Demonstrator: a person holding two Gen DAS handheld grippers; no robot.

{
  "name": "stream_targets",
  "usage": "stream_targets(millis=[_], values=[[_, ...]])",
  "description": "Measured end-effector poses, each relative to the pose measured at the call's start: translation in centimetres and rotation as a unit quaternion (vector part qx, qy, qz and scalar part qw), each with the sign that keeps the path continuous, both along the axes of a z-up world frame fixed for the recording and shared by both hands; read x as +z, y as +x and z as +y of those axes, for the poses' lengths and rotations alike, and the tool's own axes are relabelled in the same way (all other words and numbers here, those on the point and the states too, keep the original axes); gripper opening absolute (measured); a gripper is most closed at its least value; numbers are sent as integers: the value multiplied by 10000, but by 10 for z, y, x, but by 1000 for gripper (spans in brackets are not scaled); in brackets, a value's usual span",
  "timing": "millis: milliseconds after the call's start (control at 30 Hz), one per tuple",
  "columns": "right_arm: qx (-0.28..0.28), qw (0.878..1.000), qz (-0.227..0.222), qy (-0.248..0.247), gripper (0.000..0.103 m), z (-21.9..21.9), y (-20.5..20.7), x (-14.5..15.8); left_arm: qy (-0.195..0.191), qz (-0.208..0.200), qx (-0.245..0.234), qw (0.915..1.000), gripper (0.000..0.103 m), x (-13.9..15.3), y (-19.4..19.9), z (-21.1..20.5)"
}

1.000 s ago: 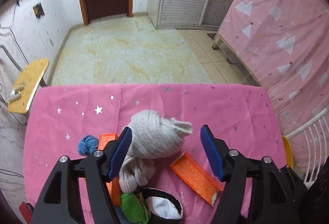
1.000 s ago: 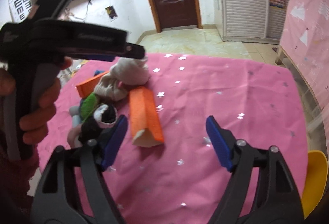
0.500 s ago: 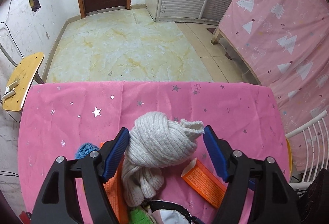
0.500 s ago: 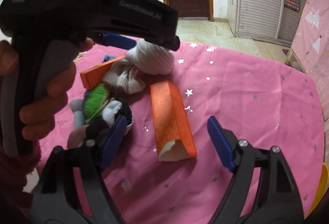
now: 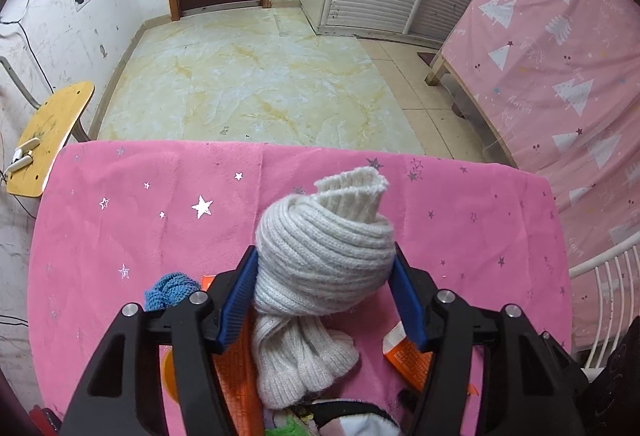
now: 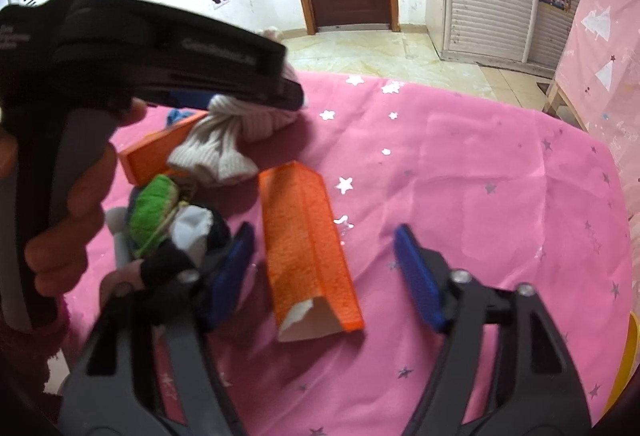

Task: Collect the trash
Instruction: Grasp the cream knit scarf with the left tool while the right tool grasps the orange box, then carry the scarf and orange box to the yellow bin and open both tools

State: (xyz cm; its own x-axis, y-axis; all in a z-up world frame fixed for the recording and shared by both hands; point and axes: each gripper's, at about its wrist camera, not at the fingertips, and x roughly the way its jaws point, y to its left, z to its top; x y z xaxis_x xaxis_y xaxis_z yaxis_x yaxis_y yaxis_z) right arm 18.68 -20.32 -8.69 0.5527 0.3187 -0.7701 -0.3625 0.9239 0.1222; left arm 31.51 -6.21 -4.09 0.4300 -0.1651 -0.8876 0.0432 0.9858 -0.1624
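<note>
My left gripper (image 5: pixel 324 296) has its blue pads against both sides of a rolled cream knit sock bundle (image 5: pixel 324 252) on the pink table; the same bundle shows in the right wrist view (image 6: pixel 236 131) under the left gripper. My right gripper (image 6: pixel 324 272) is open, its jaws on either side of an orange torn-open carton (image 6: pixel 308 248) lying on the cloth. A second orange carton (image 6: pixel 156 153) lies behind the bundle. The first carton peeks out at the left wrist view's lower right (image 5: pixel 404 356).
A pile of small socks, green (image 6: pixel 154 207), black-and-white (image 6: pixel 192 232) and blue (image 5: pixel 170 290), lies left of the cartons. The pink starred tablecloth (image 5: pixel 160 220) ends at the floor. A yellow stool (image 5: pixel 48 139) stands left; a bed (image 5: pixel 560 67) and white rail (image 5: pixel 608 268) right.
My left gripper moved forward and closed from wide open onto the cream sock bundle. My right gripper moved forward and left until the orange carton lies between its open jaws.
</note>
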Motion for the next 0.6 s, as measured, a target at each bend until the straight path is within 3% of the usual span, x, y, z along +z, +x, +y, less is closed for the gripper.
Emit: stream_targets(millis=[100,133,400,600], values=[[10,9999,-61,-123,35,1,-2,0,-52,-3,44,10000,54,0,-1,3],[19,9999,-68,-132,32,0,-2,-2,-74,-6,61,10000,53,0,-2,3],[33,9996,-272,-3,28,-2,-21,10,-236,-71,58,9997,53,8,-12,3],[-59,9989,-420,198,28,-17,-38,25,-335,-340,-52,9988,53,34,-25,-10]])
